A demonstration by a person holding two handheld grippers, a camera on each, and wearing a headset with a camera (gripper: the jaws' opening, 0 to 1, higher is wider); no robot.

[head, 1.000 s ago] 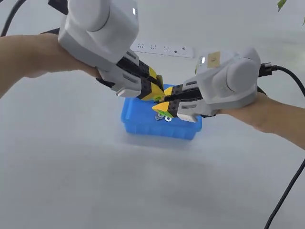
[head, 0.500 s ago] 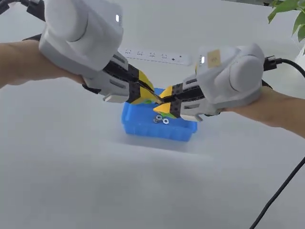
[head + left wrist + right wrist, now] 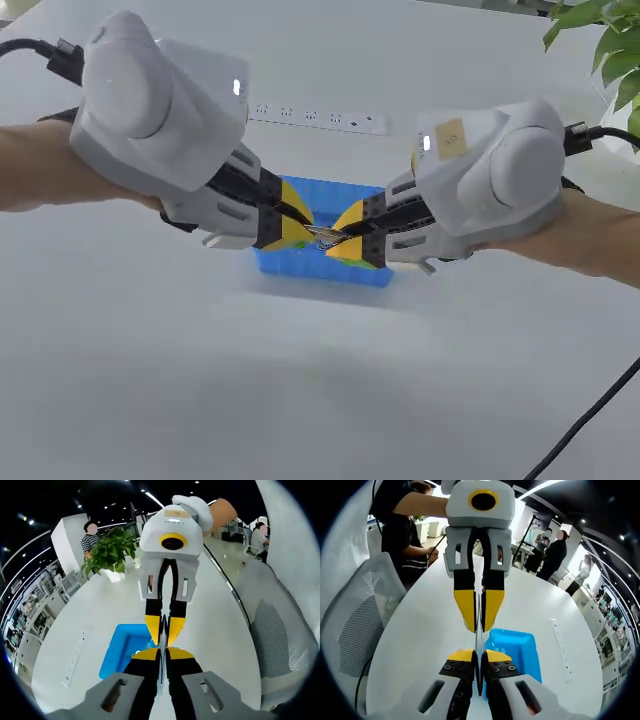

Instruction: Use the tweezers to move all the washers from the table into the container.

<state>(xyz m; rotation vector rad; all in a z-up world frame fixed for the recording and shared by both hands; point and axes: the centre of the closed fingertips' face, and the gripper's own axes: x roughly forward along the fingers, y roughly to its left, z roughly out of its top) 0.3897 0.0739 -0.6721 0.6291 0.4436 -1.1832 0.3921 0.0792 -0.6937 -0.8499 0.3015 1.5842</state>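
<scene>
My left gripper [image 3: 288, 230] and right gripper [image 3: 352, 240] face each other tip to tip above the blue container [image 3: 322, 270]. Thin metal tweezers [image 3: 325, 236] bridge the two. In the left gripper view the tweezers [image 3: 162, 645] run from between my own shut yellow jaws [image 3: 161, 655] into the right gripper [image 3: 163, 629]. The right gripper view has the same strip [image 3: 479, 635] between its shut jaws [image 3: 479, 656] and the left gripper [image 3: 480, 622]. The container [image 3: 122, 647] lies below. The gripper tips hide its inside in the head view.
A white power strip [image 3: 315, 118] lies behind the container. A plant [image 3: 600, 45] stands at the back right, and a black cable [image 3: 590, 420] trails off the right hand. A mesh chair [image 3: 280, 630] and several people stand beyond the white table [image 3: 200, 400].
The head camera has shifted. Both grippers have dropped lower across the container, and the washers seen inside it earlier are now hidden behind the tips.
</scene>
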